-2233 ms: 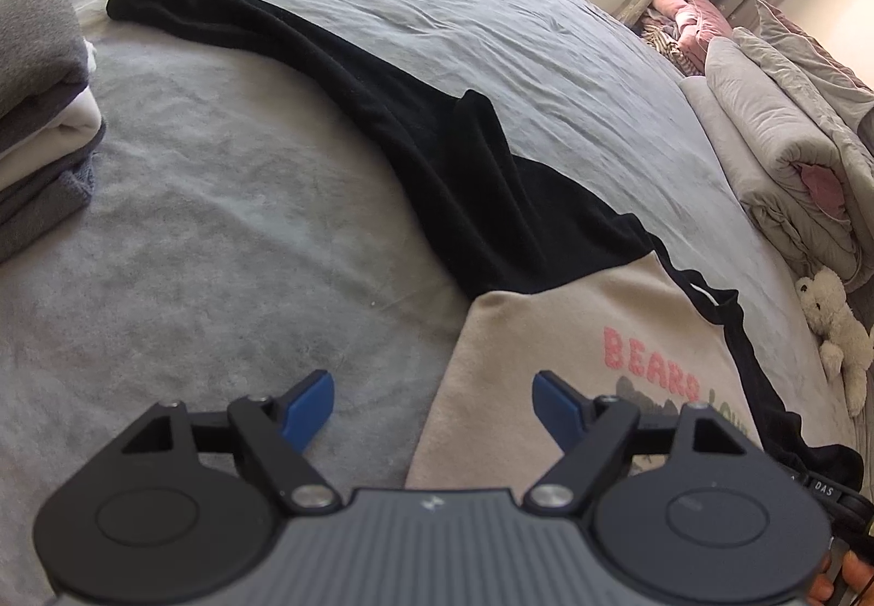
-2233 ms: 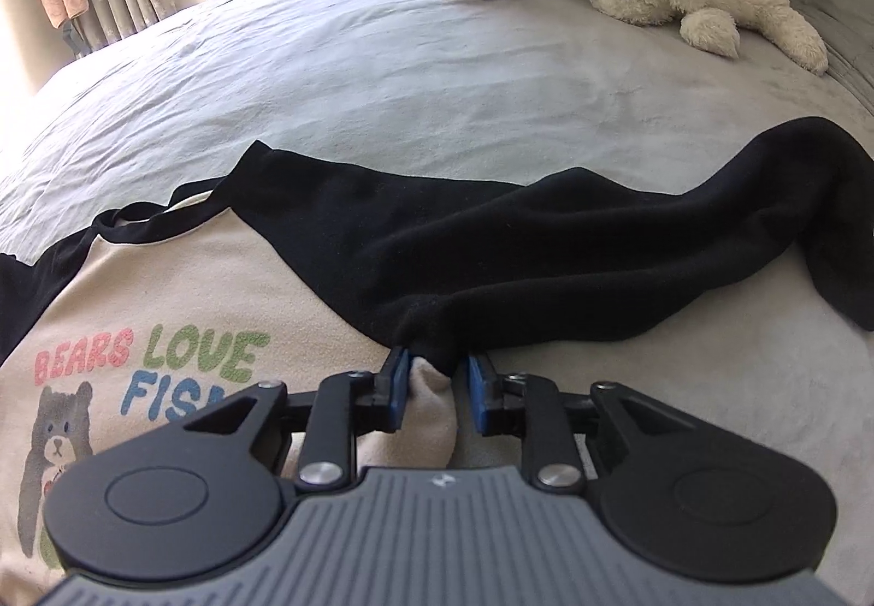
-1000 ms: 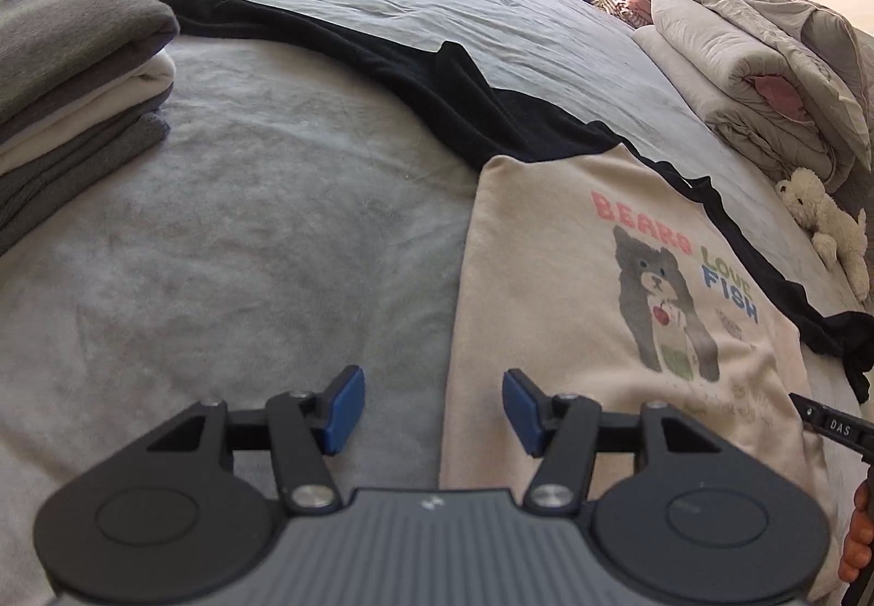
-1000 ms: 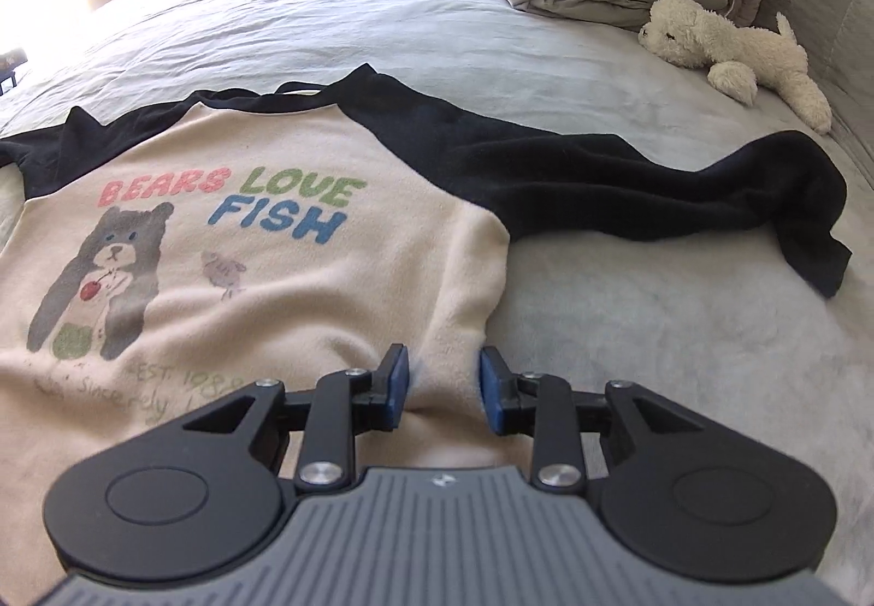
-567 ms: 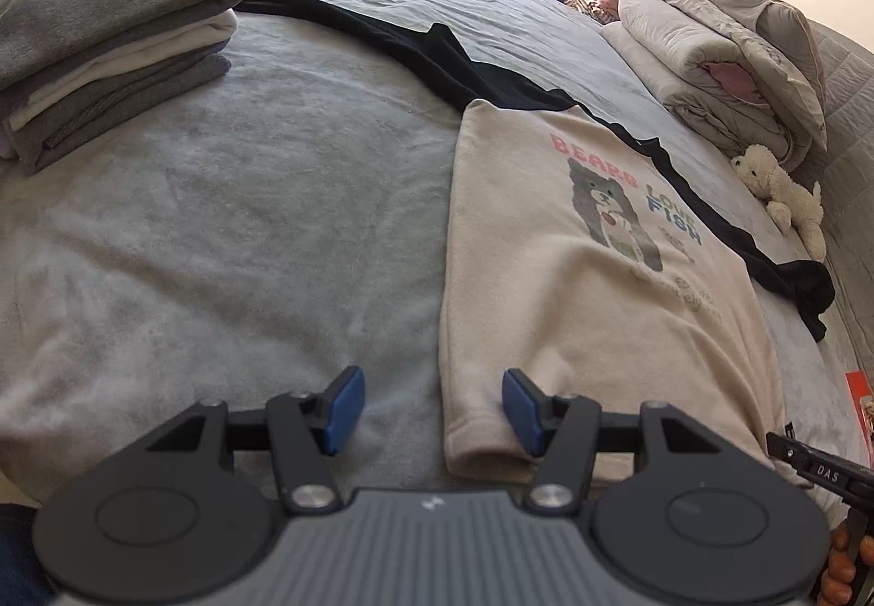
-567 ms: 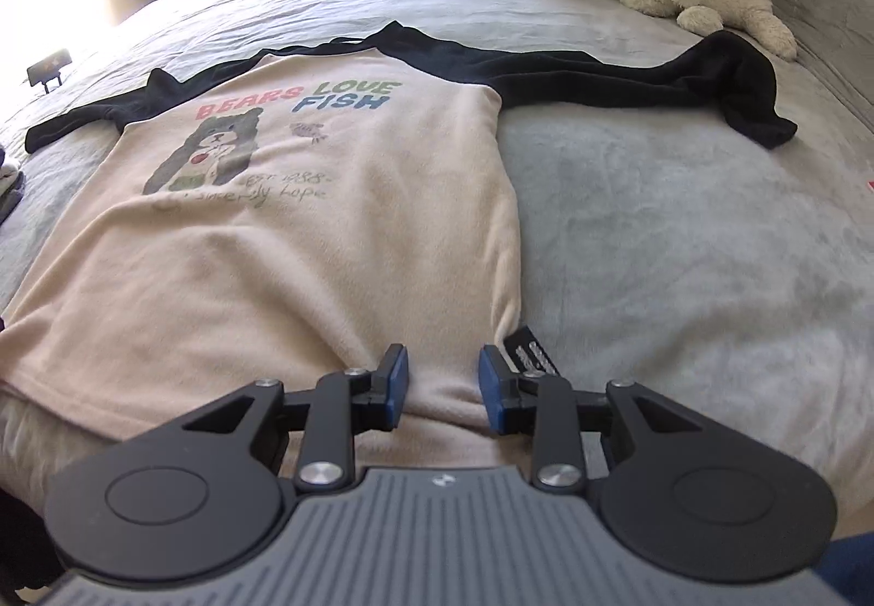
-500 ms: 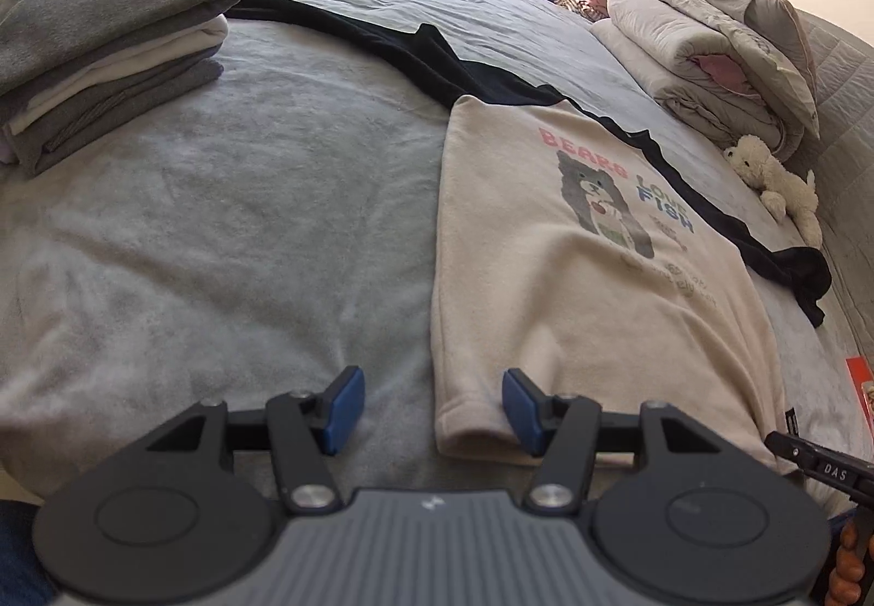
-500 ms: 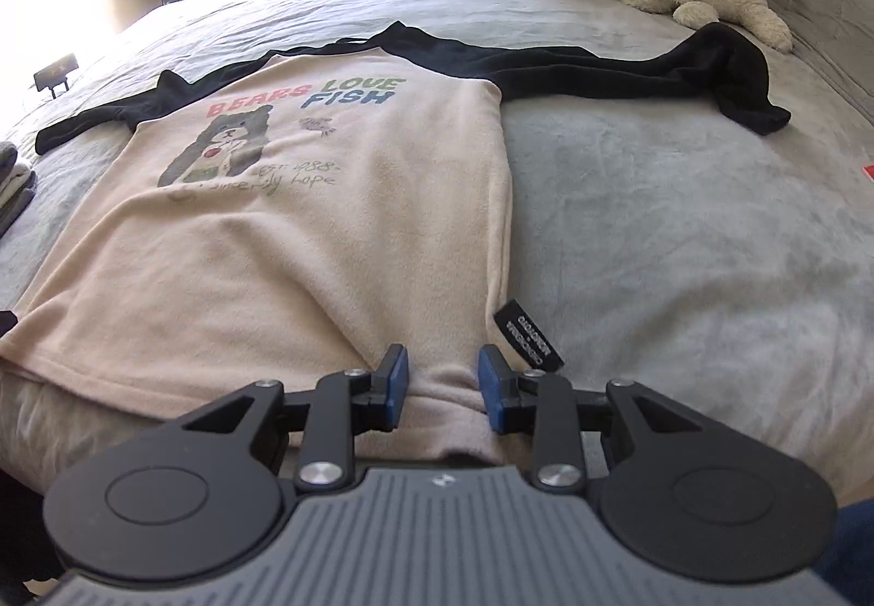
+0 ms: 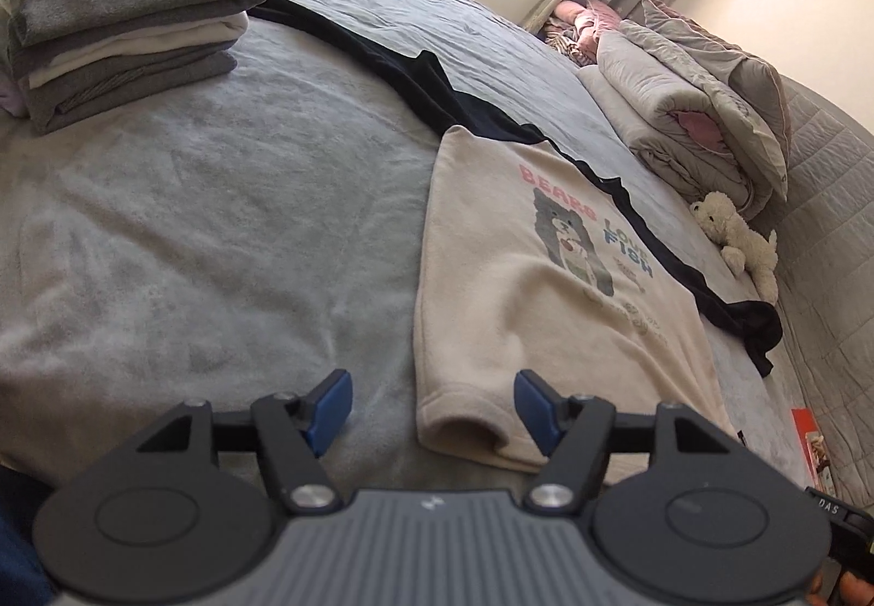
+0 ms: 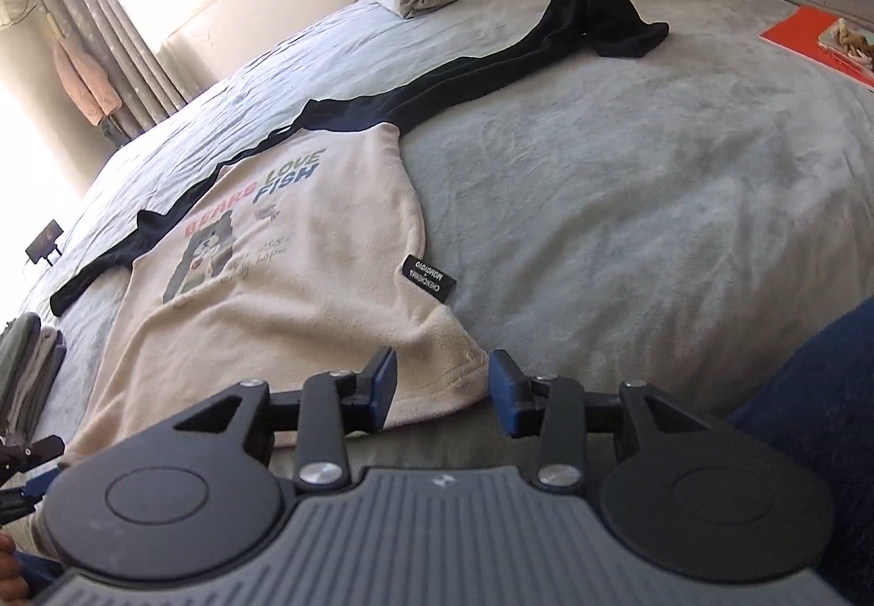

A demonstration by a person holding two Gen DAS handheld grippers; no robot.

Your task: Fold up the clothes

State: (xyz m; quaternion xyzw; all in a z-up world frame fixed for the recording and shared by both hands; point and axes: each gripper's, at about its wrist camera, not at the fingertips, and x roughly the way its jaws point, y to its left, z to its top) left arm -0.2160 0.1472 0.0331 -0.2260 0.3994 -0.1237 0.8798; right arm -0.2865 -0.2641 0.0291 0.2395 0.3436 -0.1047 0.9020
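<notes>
The sweatshirt [image 9: 524, 289] lies flat on the bed [image 9: 218, 224], unfolded — sleeves toward 10 and 2 o'clock. Left gripper [image 9: 431, 407] and right gripper [image 10: 440, 387] gape empty at its hem; folded pile [image 9: 120, 22] done.

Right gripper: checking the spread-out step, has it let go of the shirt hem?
Yes. The right gripper, earlier pinching the hem, is open around the shirt corner.

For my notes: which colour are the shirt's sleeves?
Black; the sleeves show best in the right wrist view.

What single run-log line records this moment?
left gripper: open | right gripper: open | sweatshirt: flat on bed, unheld
</notes>
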